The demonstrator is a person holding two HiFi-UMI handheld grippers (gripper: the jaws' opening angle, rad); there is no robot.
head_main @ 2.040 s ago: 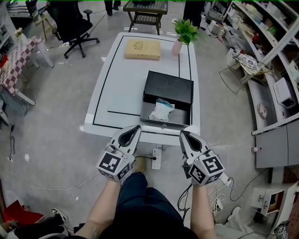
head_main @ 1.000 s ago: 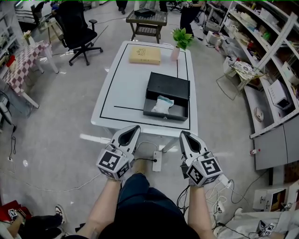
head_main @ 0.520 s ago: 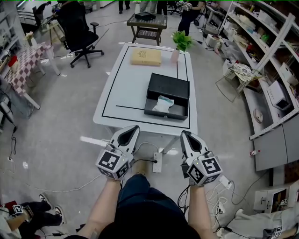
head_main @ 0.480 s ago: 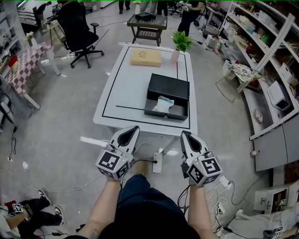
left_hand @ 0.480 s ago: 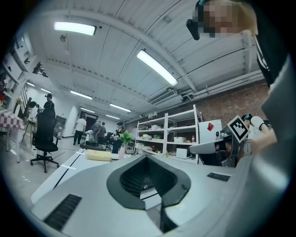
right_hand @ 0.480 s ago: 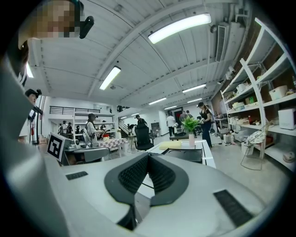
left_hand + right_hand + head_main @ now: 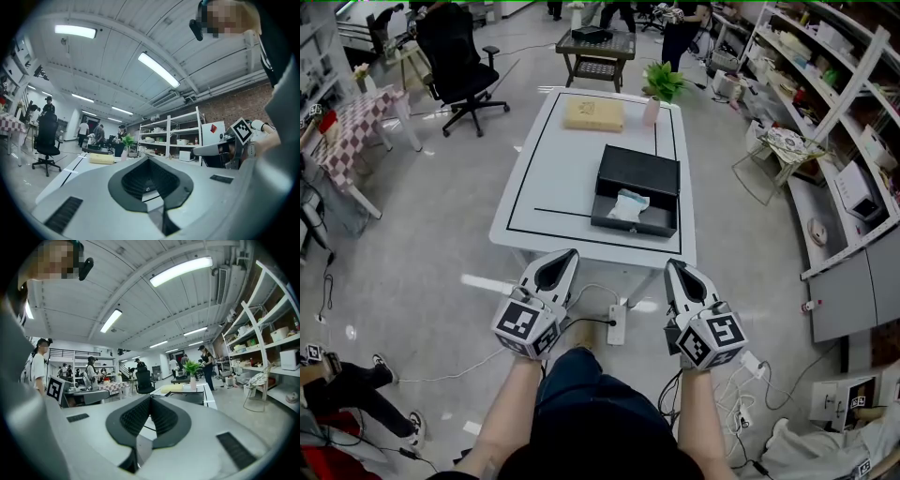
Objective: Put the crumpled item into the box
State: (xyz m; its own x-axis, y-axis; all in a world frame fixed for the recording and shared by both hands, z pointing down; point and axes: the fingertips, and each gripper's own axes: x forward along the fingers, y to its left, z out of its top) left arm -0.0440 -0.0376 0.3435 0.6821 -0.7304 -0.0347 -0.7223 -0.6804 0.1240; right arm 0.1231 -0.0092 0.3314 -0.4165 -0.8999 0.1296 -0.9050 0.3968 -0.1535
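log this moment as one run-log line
crumpled item: inside black box on table | left claw: shut, empty | right claw: shut, empty | both short of table

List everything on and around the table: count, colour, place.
table: one, white, centre
box: one, black, open, table's near right
crumpled item: one, white, inside box
flat pack: one, tan, table's far end
plant: one, green, table's far right
chair: one, black, far left
power strip: one, white, floor by table's near edge
left tool: one, grey, shut, empty
right tool: one, grey, shut, empty
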